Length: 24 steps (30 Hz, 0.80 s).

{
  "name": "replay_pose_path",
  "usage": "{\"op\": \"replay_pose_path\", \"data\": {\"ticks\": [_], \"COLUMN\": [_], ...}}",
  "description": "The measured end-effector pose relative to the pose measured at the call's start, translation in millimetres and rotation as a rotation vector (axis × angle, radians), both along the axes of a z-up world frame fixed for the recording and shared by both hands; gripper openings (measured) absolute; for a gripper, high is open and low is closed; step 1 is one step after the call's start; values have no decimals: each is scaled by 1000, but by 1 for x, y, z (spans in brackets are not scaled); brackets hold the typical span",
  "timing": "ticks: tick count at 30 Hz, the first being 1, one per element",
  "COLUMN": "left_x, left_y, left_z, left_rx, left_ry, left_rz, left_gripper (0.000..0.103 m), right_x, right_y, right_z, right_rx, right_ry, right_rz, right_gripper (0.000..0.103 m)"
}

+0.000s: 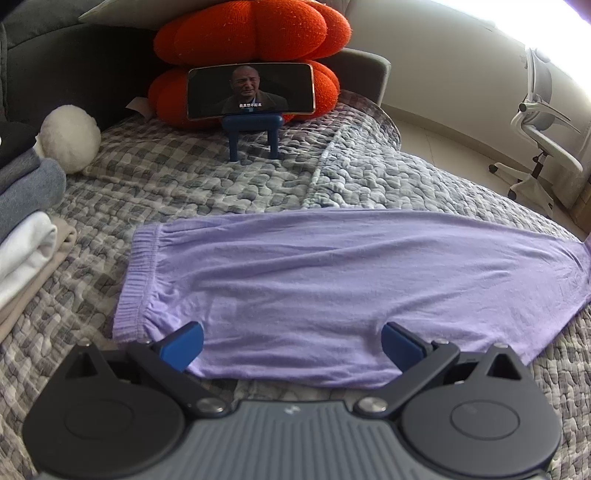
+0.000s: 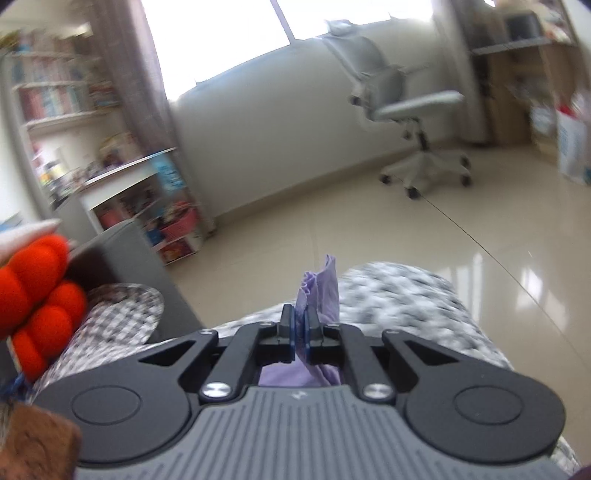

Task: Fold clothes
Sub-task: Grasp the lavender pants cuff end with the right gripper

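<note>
Lilac trousers [image 1: 332, 280] lie flat across the grey patterned bedspread [image 1: 221, 184], folded lengthwise, with the elastic waistband at the left. My left gripper [image 1: 291, 345] hovers open over their near edge, blue pads spread wide with nothing pinched. In the right wrist view my right gripper [image 2: 300, 332] is shut on a bunch of the same lilac fabric [image 2: 321, 288], which sticks up between the pads and hangs below them. That view is blurred.
A stack of folded clothes [image 1: 26, 229] sits at the left edge of the bed. A phone on a blue stand [image 1: 251, 92] leans against orange cushions [image 1: 251, 33] at the back. An office chair [image 2: 406, 107] stands on the tiled floor beyond the bed.
</note>
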State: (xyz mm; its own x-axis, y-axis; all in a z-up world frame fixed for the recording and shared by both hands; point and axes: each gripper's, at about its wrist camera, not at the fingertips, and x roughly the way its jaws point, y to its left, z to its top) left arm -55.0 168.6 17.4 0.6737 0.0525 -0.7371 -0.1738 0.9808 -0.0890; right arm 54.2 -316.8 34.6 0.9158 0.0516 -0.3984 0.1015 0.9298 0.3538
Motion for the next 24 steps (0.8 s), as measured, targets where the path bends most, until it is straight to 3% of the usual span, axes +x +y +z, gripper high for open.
{"op": "replay_pose_path", "data": {"ticks": [5, 9, 12, 16, 18, 19, 20, 24], "left_x": [0, -1, -2, -3, -2, -2, -1, 2], "left_y": [-2, -3, -2, 2, 3, 3, 3, -4], "left_z": [-2, -2, -1, 0, 0, 0, 0, 3], "left_rx": [-9, -13, -14, -15, -22, -28, -34, -44], "left_ry": [2, 1, -2, -3, -3, -3, -4, -13], "left_rz": [-3, -5, -6, 0, 4, 5, 5, -12], "left_gripper": [103, 103, 103, 103, 103, 103, 103, 103], "right_x": [-15, -23, -24, -26, -24, -24, -25, -30], "right_y": [66, 114, 136, 134, 132, 130, 131, 135], "right_z": [8, -7, -25, -31, -28, -27, -26, -25], "right_rx": [-169, -342, -422, -410, -412, -413, -426, -475], "right_ry": [-13, 39, 114, 144, 151, 154, 149, 133], "right_rz": [255, 417, 478, 493, 500, 502, 506, 526], "right_gripper": [7, 7, 8, 12, 16, 27, 43, 49]}}
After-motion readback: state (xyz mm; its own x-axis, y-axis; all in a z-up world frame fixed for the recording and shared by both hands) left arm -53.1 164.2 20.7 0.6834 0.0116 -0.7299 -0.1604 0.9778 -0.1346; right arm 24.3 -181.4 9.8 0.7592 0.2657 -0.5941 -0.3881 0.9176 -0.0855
